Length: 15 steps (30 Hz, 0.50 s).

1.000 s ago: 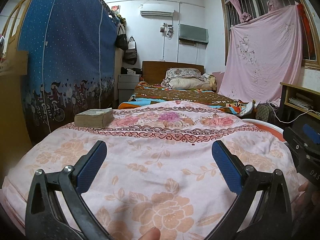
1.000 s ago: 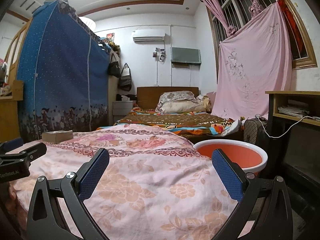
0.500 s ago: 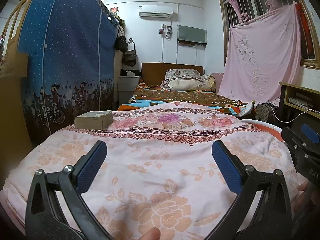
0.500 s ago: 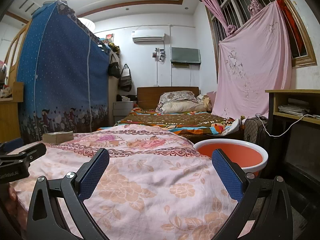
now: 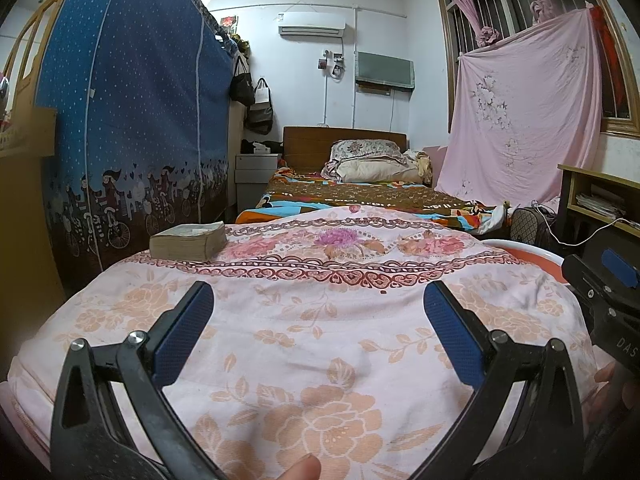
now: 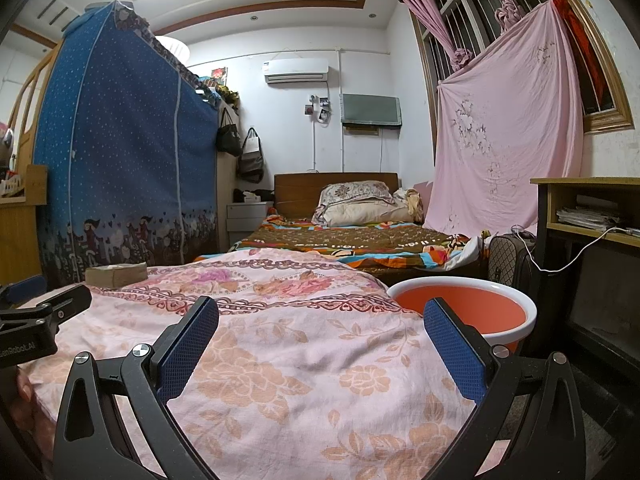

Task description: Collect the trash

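Basin (image 5: 532, 249) half hidden behind bedspread (image 5: 320, 320); both grippers' jaws apart, empty.

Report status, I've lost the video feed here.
Left gripper open, empty. Right gripper open, empty. Only a book on the floral cloth; orange basin beside it. Nothing in the way.

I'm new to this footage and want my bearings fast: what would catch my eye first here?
Most of both views is filled by a pink floral cloth spread over a raised surface, with both grippers, left and right, open and empty above it. A thick worn book lies at its far left corner, and an orange basin with a white rim stands beside its right edge.
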Motion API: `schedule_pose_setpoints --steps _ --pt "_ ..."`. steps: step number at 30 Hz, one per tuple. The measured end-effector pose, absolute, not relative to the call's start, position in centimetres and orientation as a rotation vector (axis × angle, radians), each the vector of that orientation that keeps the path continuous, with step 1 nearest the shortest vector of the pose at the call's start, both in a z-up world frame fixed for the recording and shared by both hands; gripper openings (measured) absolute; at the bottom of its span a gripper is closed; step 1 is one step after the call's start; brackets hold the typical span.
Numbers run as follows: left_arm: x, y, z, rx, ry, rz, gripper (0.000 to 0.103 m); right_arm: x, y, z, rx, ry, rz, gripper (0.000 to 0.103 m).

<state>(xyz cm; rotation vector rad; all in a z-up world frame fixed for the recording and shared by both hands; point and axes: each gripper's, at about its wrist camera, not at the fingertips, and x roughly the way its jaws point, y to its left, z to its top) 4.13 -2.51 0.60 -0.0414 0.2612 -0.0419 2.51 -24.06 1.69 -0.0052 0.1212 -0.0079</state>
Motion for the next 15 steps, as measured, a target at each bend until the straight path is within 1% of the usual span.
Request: schedule_pose_setpoints --steps 15 --pt "4.17 -2.52 0.65 -0.041 0.263 -0.043 0.092 2.61 -23.87 1.63 -0.003 0.125 -0.006 0.103"
